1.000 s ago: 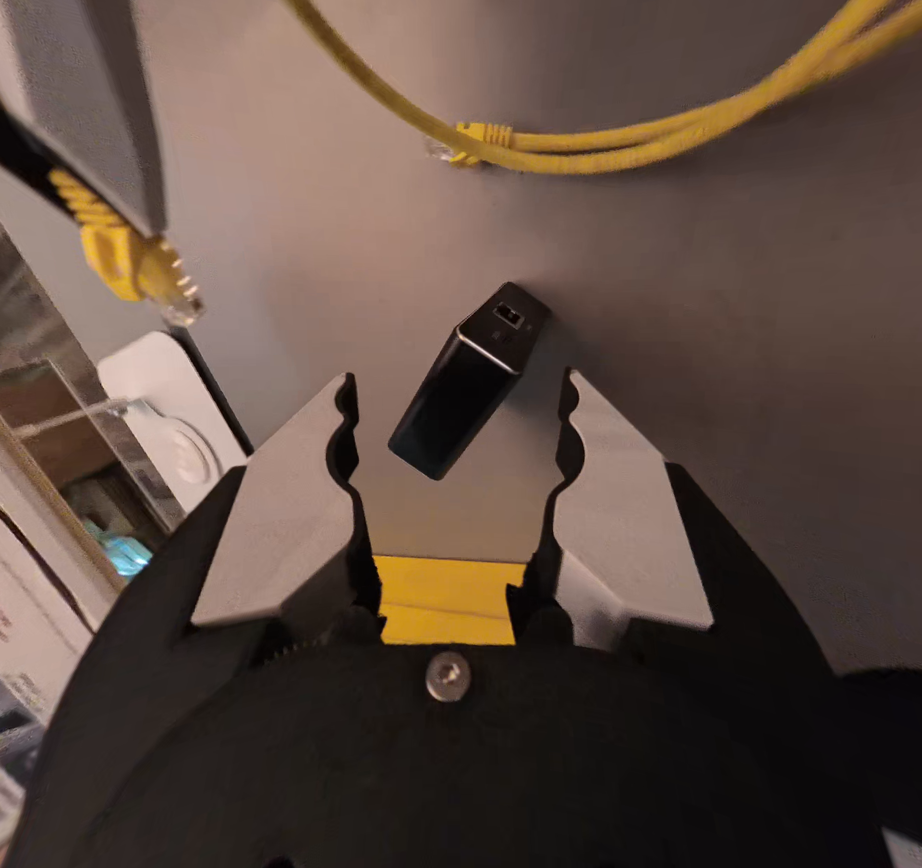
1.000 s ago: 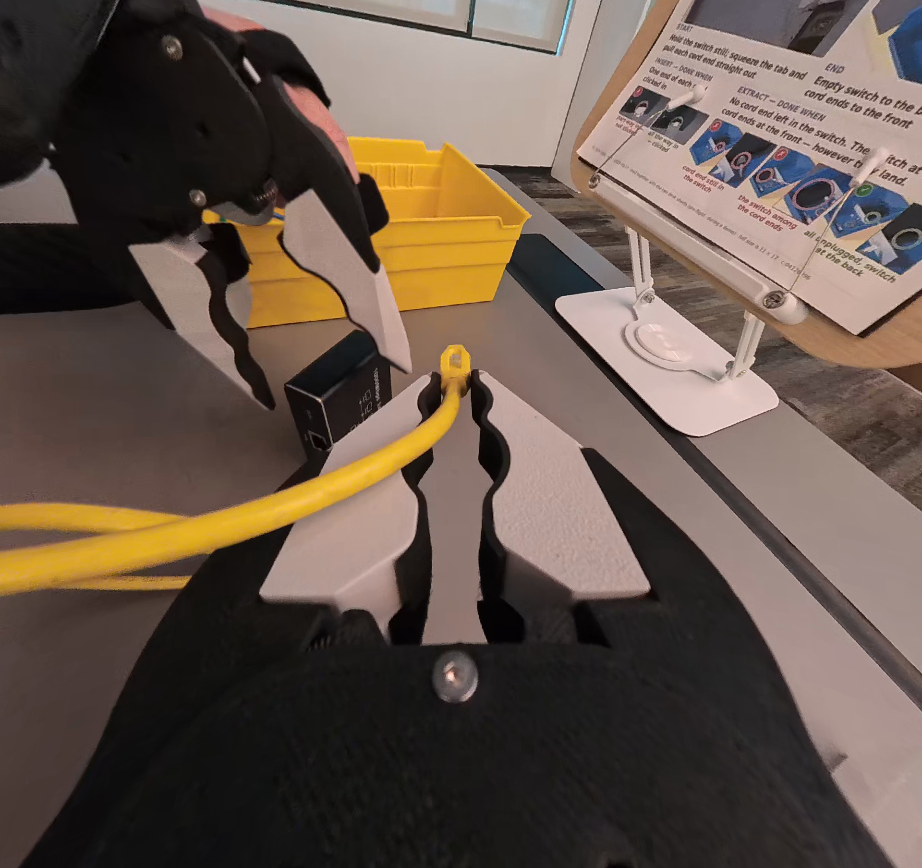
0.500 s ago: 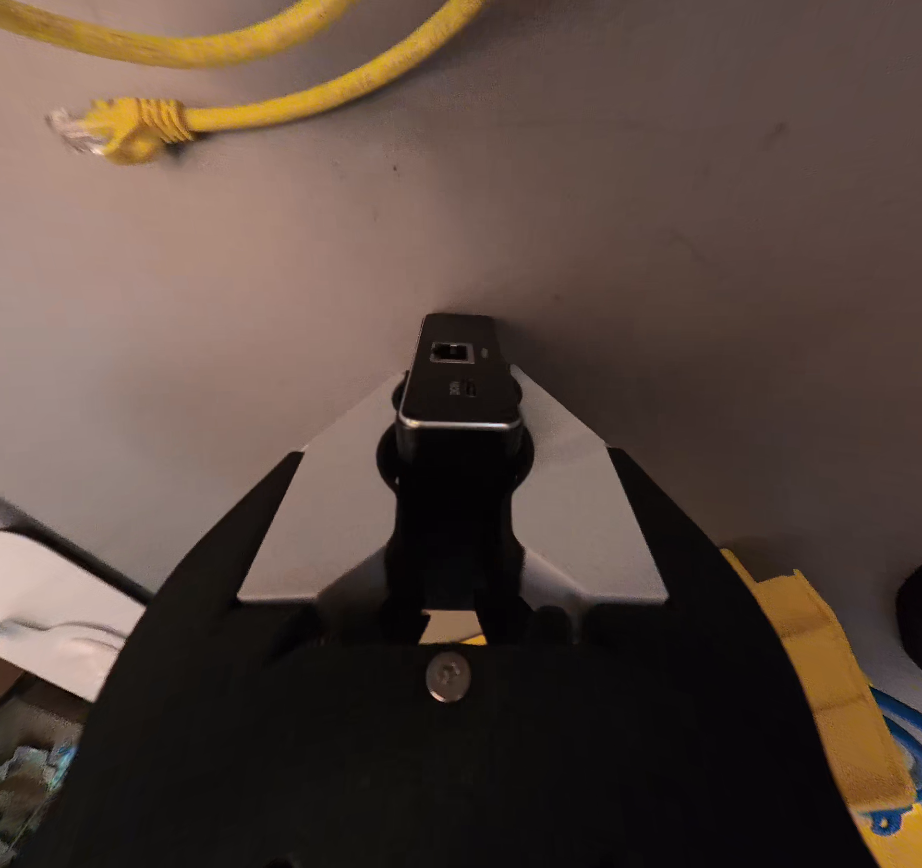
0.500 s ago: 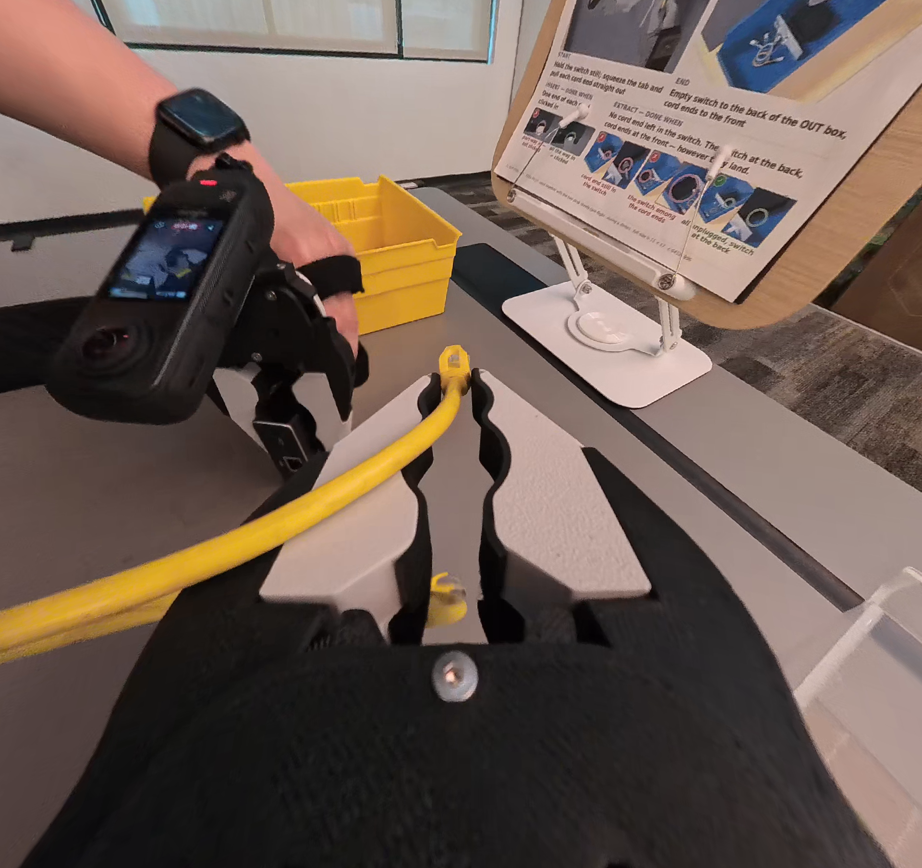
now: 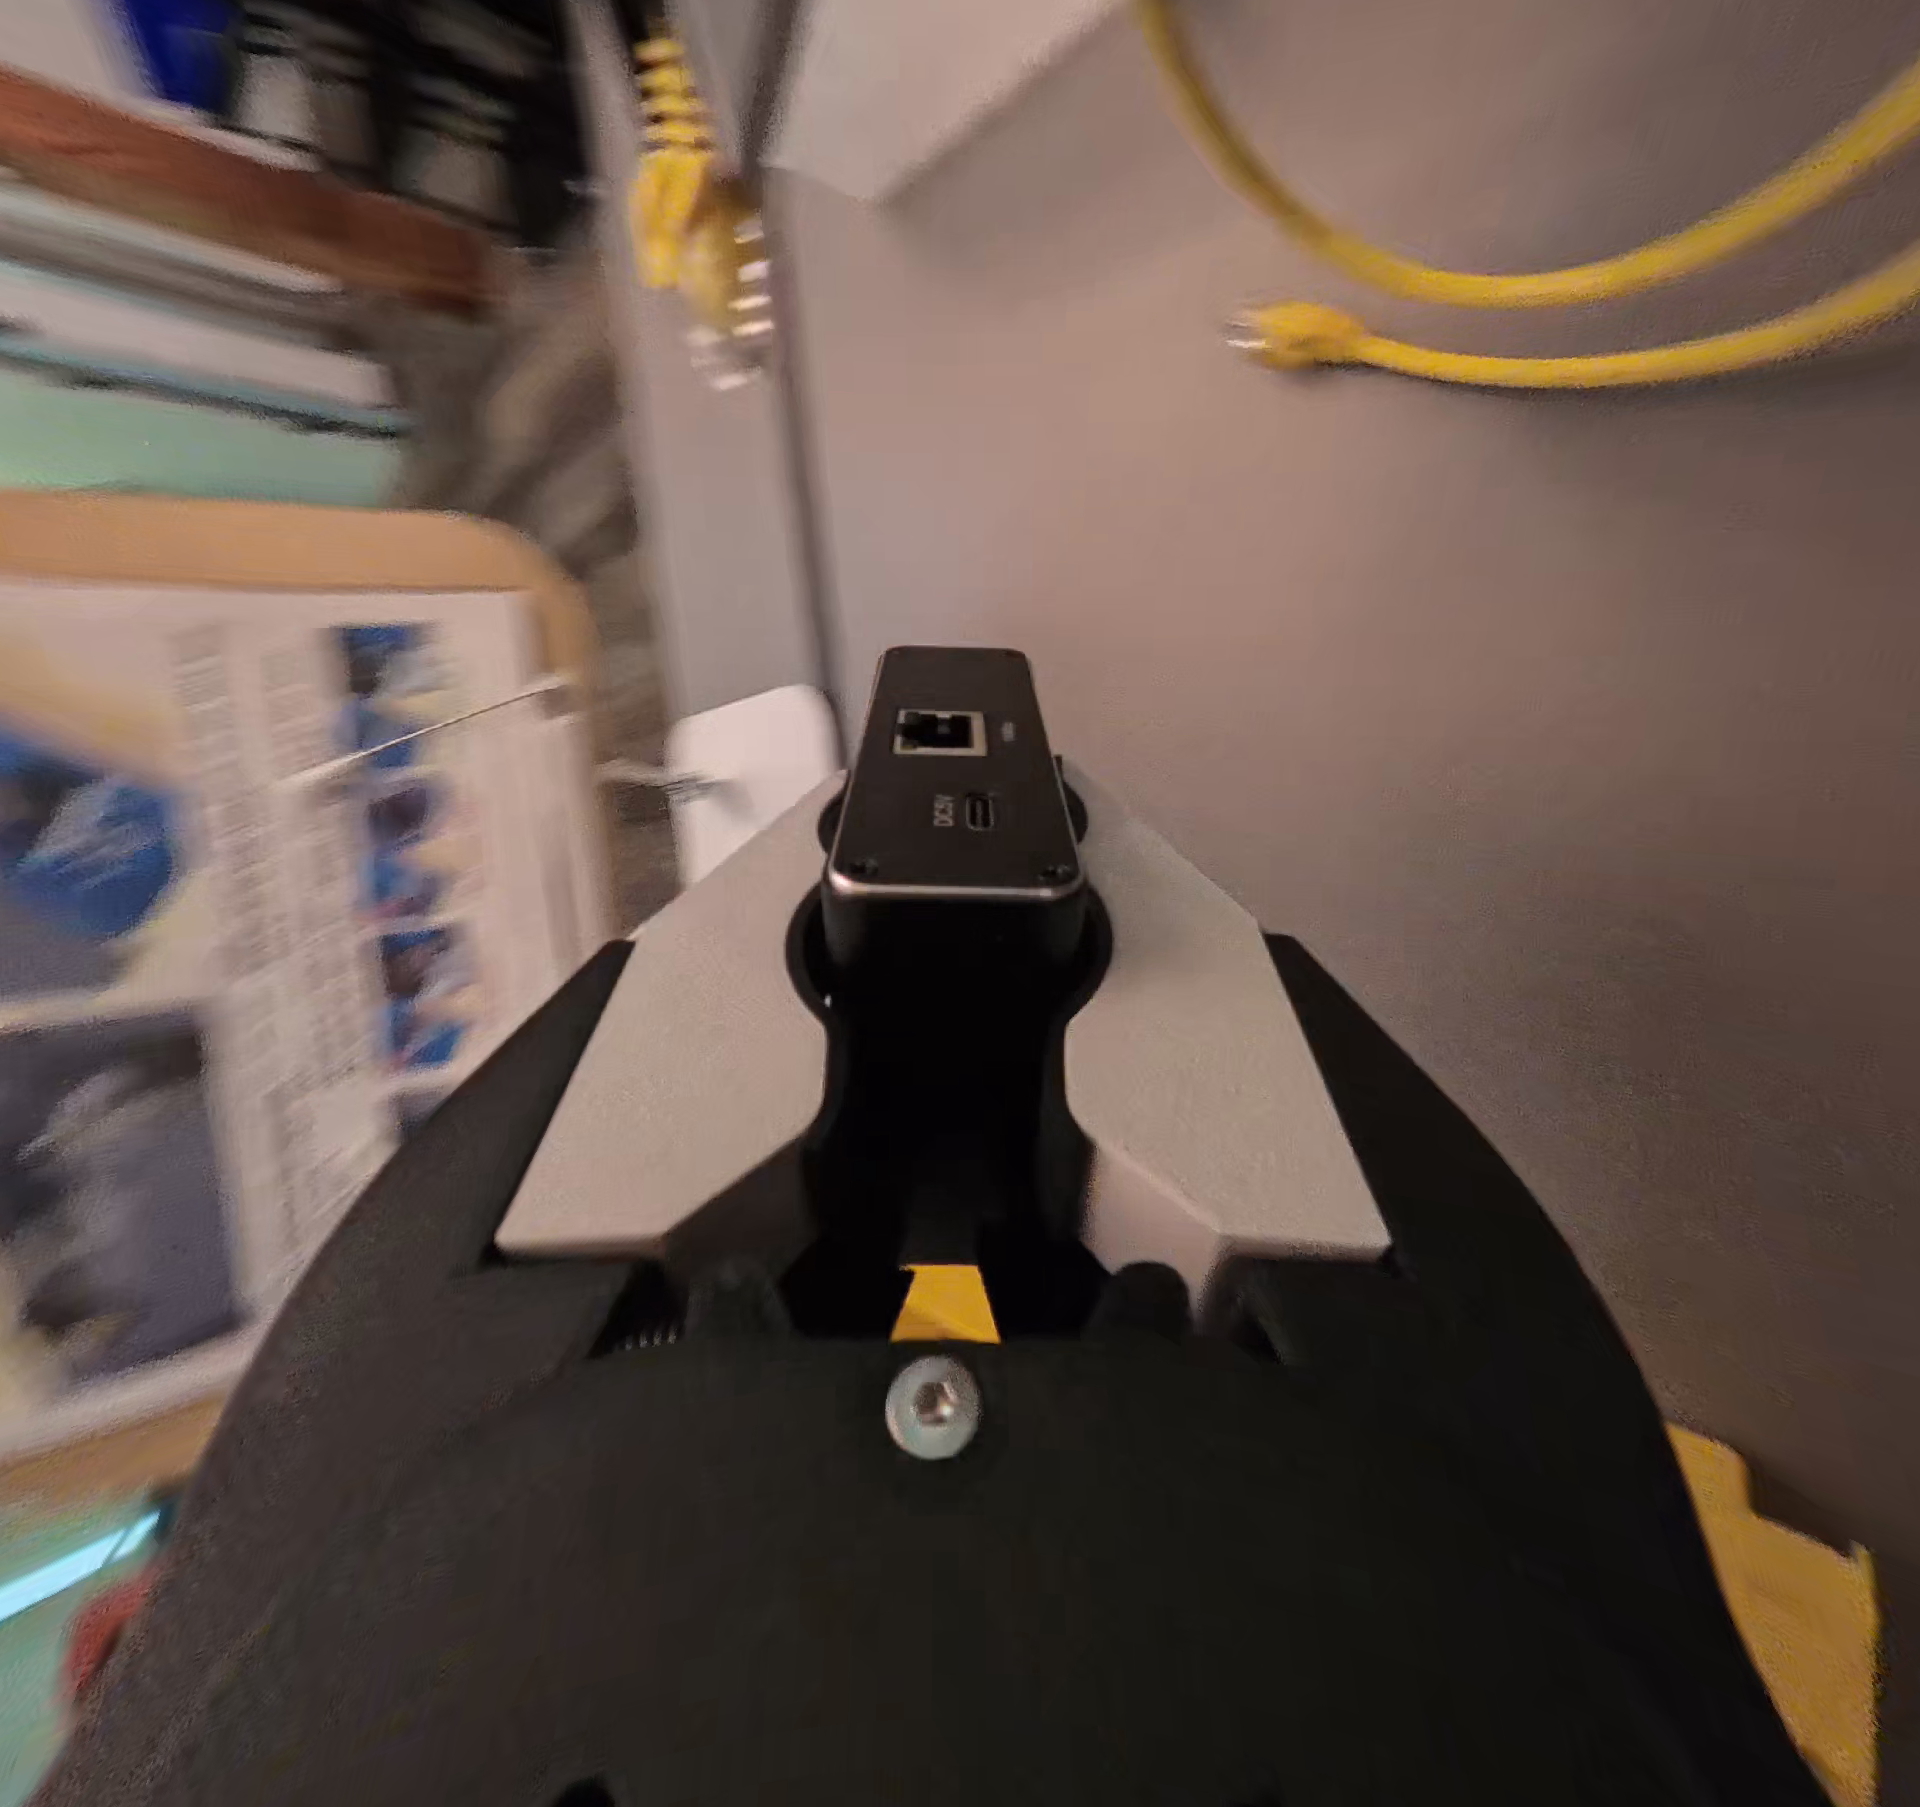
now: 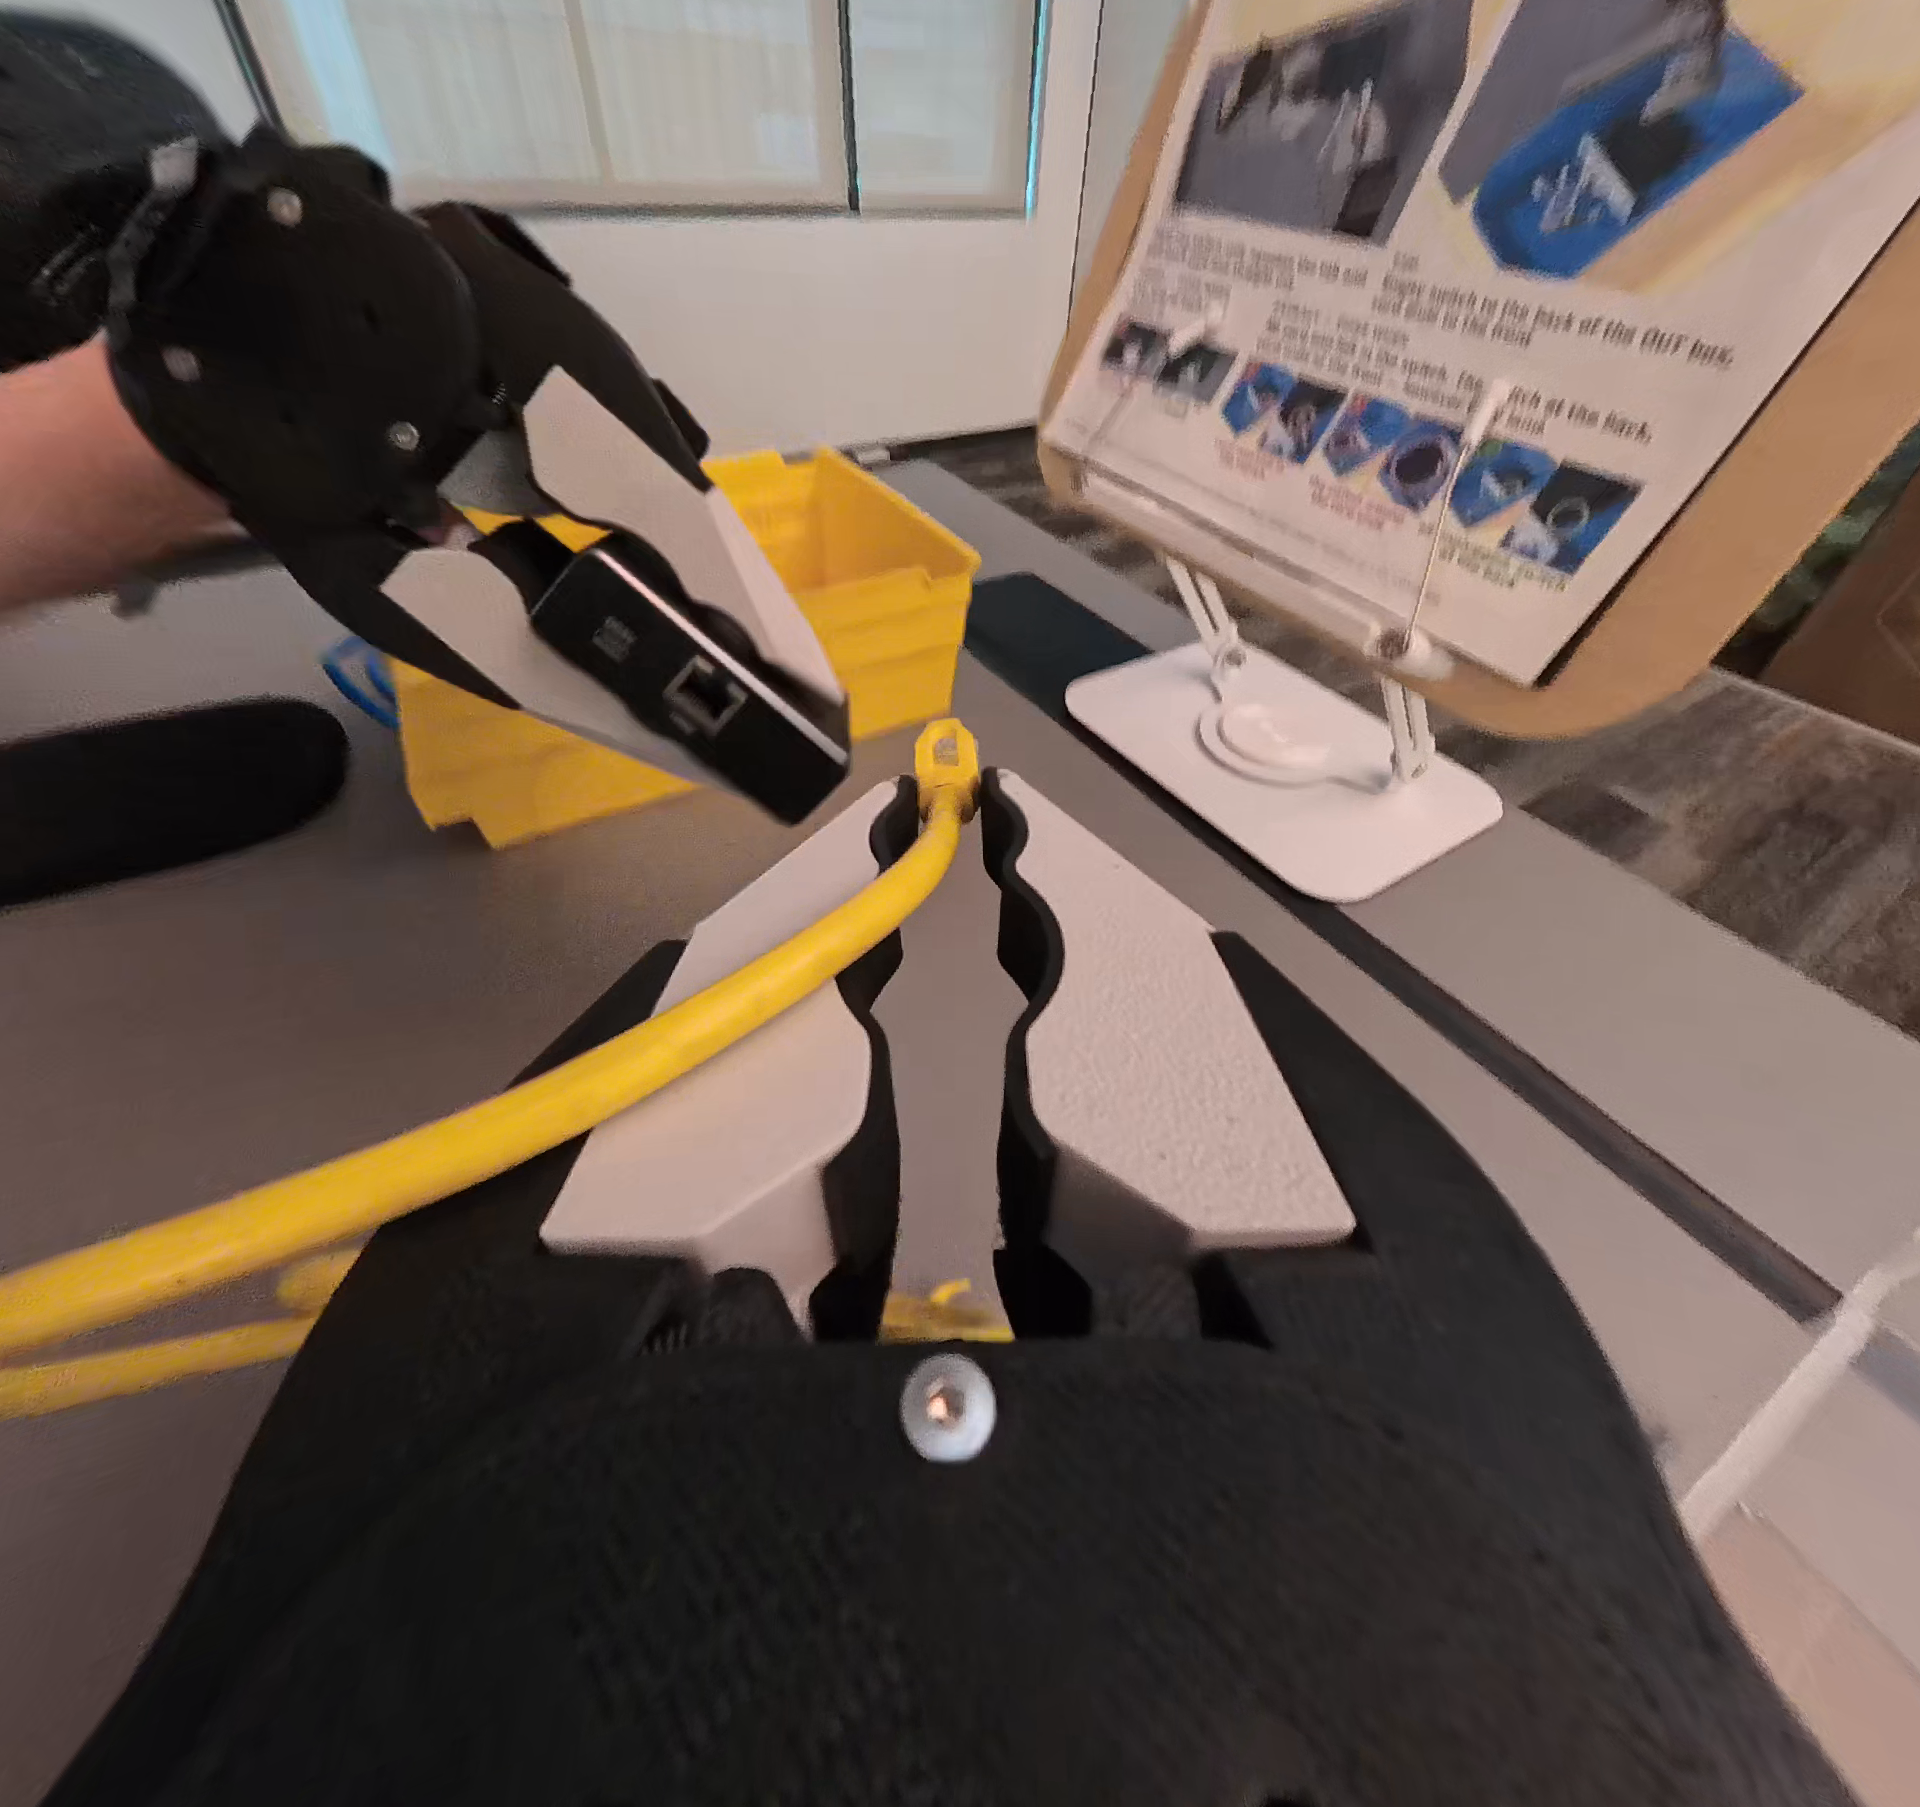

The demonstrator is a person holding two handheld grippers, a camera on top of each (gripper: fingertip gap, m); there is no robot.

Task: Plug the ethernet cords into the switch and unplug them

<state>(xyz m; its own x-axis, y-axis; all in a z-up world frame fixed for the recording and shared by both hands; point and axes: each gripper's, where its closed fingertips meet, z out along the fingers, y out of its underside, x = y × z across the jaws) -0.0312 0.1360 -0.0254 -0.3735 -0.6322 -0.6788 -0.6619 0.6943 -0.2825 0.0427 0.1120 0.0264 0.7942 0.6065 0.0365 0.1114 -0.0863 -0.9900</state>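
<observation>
So the left gripper (image 6: 727, 708) is clamped on the black switch (image 6: 691, 677), up off the grey table (image 6: 260, 1009), long axis running out along the fingers, port end aimed at about 4 o'clock. Probably to meet the plug (image 6: 943, 758) pinched in the right gripper (image 6: 945, 801), which points at 12.

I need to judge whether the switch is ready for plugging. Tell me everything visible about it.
The switch is a small, black, glossy rectangular box with a silvery rim around its end face. That face shows one empty ethernet port and a smaller slot. The left gripper clamps its sides, holding it tilted above the grey table, the port near the yellow plug.
</observation>
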